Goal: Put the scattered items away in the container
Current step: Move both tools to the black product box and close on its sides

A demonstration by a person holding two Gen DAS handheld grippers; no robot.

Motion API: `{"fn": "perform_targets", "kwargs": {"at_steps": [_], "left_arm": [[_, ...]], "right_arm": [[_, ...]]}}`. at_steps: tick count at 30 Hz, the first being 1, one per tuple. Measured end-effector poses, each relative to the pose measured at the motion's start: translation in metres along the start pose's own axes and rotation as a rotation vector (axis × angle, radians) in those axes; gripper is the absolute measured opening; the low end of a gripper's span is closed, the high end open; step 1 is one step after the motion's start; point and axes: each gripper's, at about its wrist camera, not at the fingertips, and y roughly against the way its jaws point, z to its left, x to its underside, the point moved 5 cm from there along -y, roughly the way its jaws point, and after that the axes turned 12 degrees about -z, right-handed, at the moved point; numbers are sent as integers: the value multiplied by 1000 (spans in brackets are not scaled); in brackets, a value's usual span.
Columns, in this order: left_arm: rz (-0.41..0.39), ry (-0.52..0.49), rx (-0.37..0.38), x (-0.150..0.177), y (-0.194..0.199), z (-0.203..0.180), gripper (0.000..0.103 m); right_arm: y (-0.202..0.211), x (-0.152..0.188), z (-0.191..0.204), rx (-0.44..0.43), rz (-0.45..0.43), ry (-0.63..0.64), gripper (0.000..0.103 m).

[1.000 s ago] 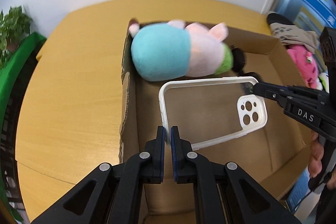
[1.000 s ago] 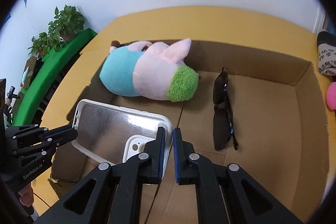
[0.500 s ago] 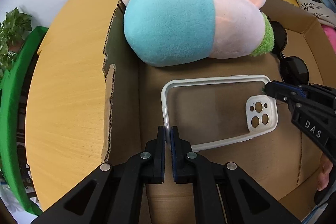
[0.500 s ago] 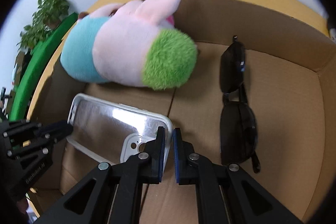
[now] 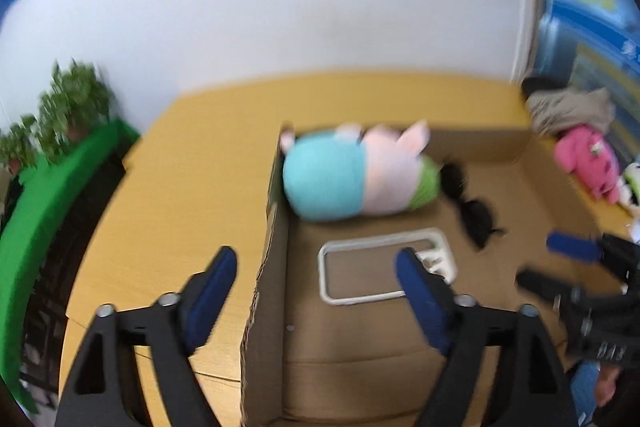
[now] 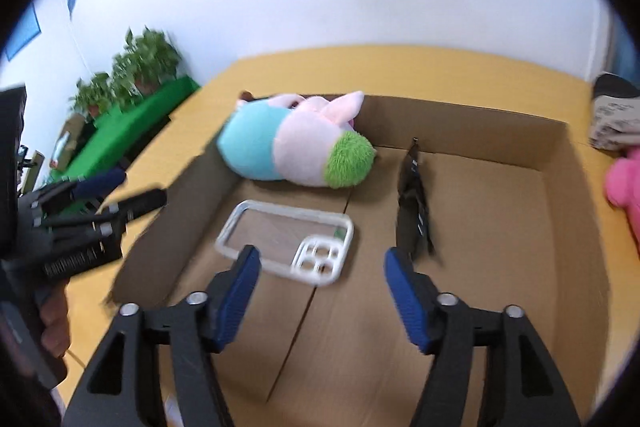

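Left wrist view: the left hand-held gripper (image 5: 316, 277) is seen with its jaws spread wide, having just been opening, and nothing is held between them. The phone case (image 5: 384, 267) lies flat on the floor of the cardboard box (image 5: 272, 227), just ahead of and below the right-side finger, its long axis running across the line the gripper points along. In the right wrist view the right hand-held gripper (image 6: 320, 277) is likewise parted, its jaws having just been opening, and empty; the case (image 6: 286, 241) lies just ahead, toward its left finger, camera cut-out end nearest.

Beyond the case a plush toy (image 6: 296, 143) rests against the far wall of the box, and sunglasses (image 6: 414, 203) lie ahead of the right gripper's right finger. The case is judged to be placed.

Items remain outside the box on the yellow surface (image 5: 180, 187): a pink toy (image 5: 588, 159) and a grey cloth bundle (image 5: 568, 107), both well off to the right. The right gripper is judged the nearer one for the next pick, which would call for a swing rightward over the box wall.
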Motion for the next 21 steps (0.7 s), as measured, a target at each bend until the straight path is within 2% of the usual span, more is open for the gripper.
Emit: {"fn": "perform_targets", "kwargs": {"at_steps": [3,7,13,17,21], "left_arm": [[-129,-27,-19,3,45,-11,96],[-186,25,22,13,80,-23,98],[-207,32,45,24,111,-38,101],[-215,30,46,29,121,-41,101],[-210,26,34,29,122,-40,101]], "right_arm": [[43,14,6,64,-48,61,70],[82,25,8,158,-93,138,70],[111,44,12,160,-100,142,70],[120,54,18,180,-105,171,70],[125,60,21,154,-108,159,70]]}}
